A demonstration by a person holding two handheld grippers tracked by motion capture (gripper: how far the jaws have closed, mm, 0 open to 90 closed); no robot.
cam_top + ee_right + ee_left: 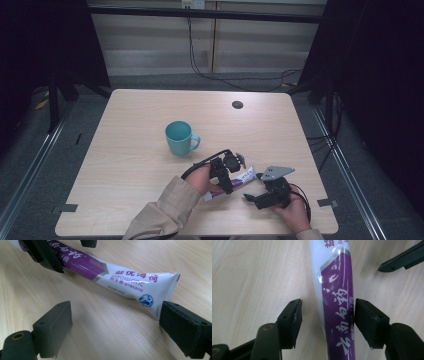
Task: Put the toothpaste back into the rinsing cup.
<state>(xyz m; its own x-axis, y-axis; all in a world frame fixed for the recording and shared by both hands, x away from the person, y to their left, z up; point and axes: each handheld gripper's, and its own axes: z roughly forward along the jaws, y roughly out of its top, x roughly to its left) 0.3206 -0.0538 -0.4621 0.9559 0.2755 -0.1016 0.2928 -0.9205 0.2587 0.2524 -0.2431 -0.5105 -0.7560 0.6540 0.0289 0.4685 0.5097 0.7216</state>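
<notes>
A white and purple toothpaste tube [246,176] lies flat near the table's front edge. My left gripper [227,186] points down over the tube's middle. In the left gripper view this gripper [327,307] is open astride the tube [337,290]; one jaw is close against the purple side, the other stands a gap away. My right gripper [251,198] rests low to the right of the tube. In the right gripper view its jaws [115,315] are wide open on bare wood, and the tube's flat crimped end [155,290] lies just in front of one jaw.
A teal mug [180,137] stands upright mid-table, behind and left of the grippers, handle to the right. A dark cable hole [237,104] sits in the wooden table [140,165] toward the back. Cables hang at the wall behind.
</notes>
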